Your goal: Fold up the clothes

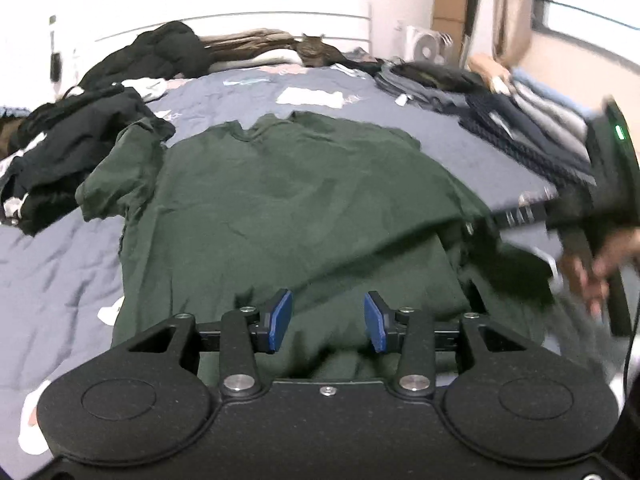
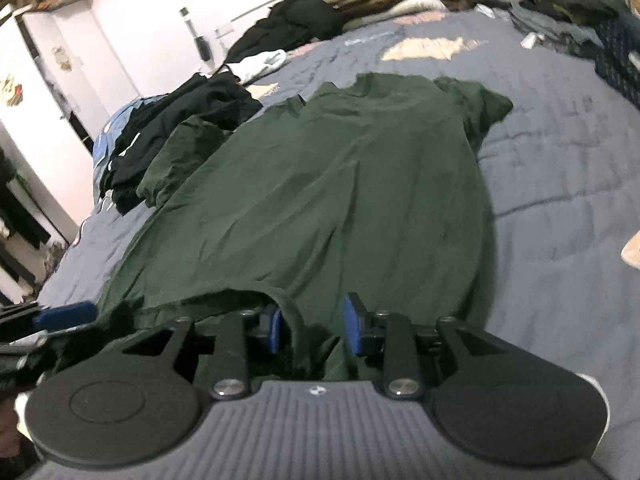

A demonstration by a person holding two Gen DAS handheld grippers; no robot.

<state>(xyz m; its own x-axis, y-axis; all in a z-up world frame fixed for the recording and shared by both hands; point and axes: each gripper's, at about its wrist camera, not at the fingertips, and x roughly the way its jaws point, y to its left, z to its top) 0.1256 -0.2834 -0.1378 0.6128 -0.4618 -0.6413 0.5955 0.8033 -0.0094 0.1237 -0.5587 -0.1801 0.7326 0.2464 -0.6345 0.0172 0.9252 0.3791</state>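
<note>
A dark green t-shirt (image 1: 288, 200) lies spread on the blue-grey bedspread (image 1: 52, 264), collar toward the headboard. My left gripper (image 1: 327, 322) hangs open over its near hem, blue pads apart with nothing between them. In the right wrist view the same green t-shirt (image 2: 340, 184) fills the middle. My right gripper (image 2: 314, 328) is open over the lower hem, and a fold of the hem curls in front of its left pad. The right gripper's body (image 1: 612, 184) shows blurred at the right of the left wrist view, with a hand (image 1: 600, 264) on it.
A heap of dark clothes (image 1: 76, 152) lies left of the shirt. Folded garments (image 1: 520, 120) are stacked along the bed's right side. A black jacket (image 1: 160, 52) and a tabby cat (image 1: 316, 54) lie by the headboard. A white fan (image 1: 424, 46) stands behind.
</note>
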